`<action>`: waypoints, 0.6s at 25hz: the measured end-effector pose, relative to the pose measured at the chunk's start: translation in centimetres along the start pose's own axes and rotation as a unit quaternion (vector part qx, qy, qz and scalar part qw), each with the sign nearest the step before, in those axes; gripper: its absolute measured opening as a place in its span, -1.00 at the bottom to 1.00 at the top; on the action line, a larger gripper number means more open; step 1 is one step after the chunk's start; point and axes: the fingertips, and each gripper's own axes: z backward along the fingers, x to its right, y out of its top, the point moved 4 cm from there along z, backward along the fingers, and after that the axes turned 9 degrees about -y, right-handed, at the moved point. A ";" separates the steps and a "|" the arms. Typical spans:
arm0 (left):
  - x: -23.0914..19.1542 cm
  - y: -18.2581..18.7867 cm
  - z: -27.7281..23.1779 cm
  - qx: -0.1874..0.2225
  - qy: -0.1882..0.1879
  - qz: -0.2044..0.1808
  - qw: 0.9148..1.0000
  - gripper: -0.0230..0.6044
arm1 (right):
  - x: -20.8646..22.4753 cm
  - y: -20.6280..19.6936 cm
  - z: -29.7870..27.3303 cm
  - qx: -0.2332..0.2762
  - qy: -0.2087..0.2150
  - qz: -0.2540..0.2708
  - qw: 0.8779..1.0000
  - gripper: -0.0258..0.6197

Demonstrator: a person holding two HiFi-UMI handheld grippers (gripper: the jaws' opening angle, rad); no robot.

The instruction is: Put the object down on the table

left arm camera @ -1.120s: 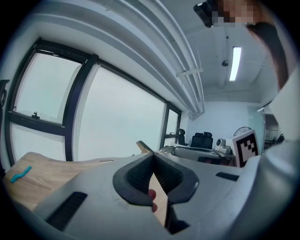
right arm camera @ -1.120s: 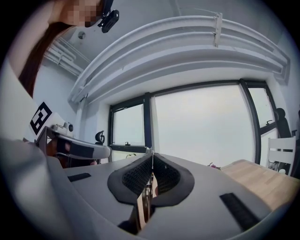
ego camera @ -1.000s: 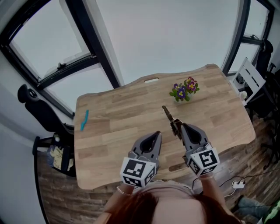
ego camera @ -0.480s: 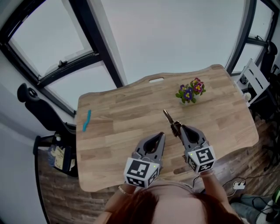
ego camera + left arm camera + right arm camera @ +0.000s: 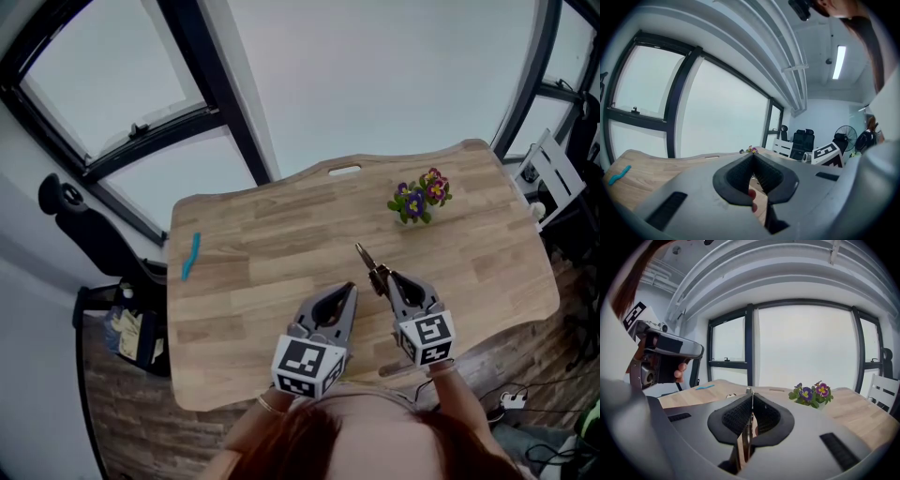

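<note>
A slim dark tool [image 5: 368,263] with a brownish body and a thin metal tip sticks out forward from my right gripper [image 5: 387,278], which is shut on it above the near middle of the wooden table [image 5: 262,244]. In the right gripper view the tool [image 5: 748,420] stands edge-on between the closed pads, its tip level with the jaw ends. My left gripper [image 5: 348,292] hovers just to the left, shut with nothing in it. In the left gripper view, the left gripper [image 5: 752,157] shows its jaws meeting at the tips.
A small pot of purple and pink flowers [image 5: 419,200] stands at the table's far right. A teal strip [image 5: 190,256] lies near the left edge. A black chair [image 5: 84,234] is off the left side, a white chair [image 5: 553,164] off the right. Windows lie behind.
The head view has drifted, so the table sits a little lower and further right in frame. Both grippers stay close together over the near edge, the right one still shut on the tool.
</note>
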 end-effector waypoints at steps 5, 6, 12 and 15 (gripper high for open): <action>-0.6 -0.4 -0.2 -0.004 0.004 0.000 1.000 -0.93 | 0.0 -1.5 -1.2 -0.019 0.000 0.017 1.000 -0.90; -0.7 -0.4 -0.2 -0.004 0.005 0.001 1.000 -0.93 | 0.0 -1.7 -1.4 -0.023 0.001 0.021 1.000 -0.90; -1.1 -0.6 -0.3 -0.006 0.009 0.003 1.000 -0.93 | 0.0 -3.3 -2.9 -0.046 0.002 0.047 0.998 -0.90; -1.3 -0.6 -0.4 -0.006 0.010 0.005 1.000 -0.93 | 0.1 -4.2 -3.5 -0.058 0.003 0.063 0.996 -0.90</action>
